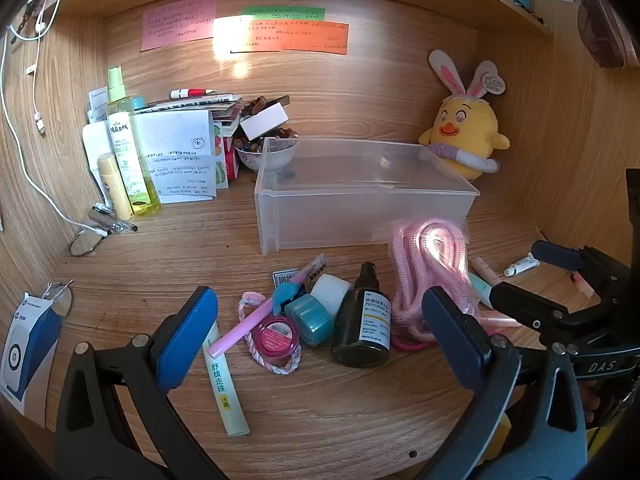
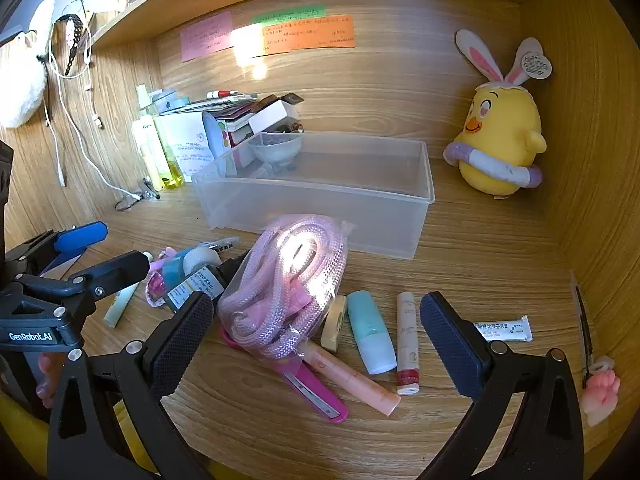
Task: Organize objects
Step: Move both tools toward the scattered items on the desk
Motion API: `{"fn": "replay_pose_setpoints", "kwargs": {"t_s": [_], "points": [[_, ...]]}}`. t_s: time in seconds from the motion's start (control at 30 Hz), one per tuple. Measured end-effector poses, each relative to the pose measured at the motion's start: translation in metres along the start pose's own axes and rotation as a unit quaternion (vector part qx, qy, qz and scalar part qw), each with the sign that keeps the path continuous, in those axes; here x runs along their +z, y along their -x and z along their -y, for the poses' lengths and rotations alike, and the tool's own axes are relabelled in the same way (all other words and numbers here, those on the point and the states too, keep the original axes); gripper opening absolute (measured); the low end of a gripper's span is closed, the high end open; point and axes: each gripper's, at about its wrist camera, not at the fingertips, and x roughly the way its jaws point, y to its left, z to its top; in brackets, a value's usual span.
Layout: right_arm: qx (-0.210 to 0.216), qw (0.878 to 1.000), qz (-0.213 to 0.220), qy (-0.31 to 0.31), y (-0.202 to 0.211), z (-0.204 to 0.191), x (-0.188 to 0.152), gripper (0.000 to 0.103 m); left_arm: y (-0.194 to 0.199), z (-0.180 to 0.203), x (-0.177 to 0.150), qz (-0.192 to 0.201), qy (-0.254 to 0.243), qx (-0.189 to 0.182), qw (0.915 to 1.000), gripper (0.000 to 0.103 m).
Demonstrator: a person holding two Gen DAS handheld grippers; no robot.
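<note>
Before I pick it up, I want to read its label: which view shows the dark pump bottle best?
The left wrist view: the dark pump bottle lies unobstructed, label facing up. The right wrist view shows only part of it, behind the left claw.

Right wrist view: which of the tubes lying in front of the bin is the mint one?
The short fat mint tube, between the yellowish stick and the thin white red-capped tube.

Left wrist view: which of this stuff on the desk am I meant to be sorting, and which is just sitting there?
For the job:
clear bin, seemingly empty
pink rope bundle
dark pump bottle
teal tape roll
pink jar
pale yellow tube

Lying about:
plush chick
green spray bottle
paper stack
bowl
sticky notes
white cable
</note>
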Motion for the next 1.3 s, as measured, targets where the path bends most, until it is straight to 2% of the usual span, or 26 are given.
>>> {"fn": "replay_pose_setpoints", "kwargs": {"t_s": [0.77, 1.3], "points": [[0.000, 1.000, -0.004, 0.002, -0.002, -0.004, 0.001, 0.103, -0.003, -0.007, -0.001, -0.006, 0.013, -0.003, 0.9999, 0.103], [0.016, 1.000, -0.004, -0.011, 0.001, -0.001, -0.006, 0.103, -0.003, -0.012, -0.008, -0.018, 0.030, -0.014, 0.9993, 0.103]]}}
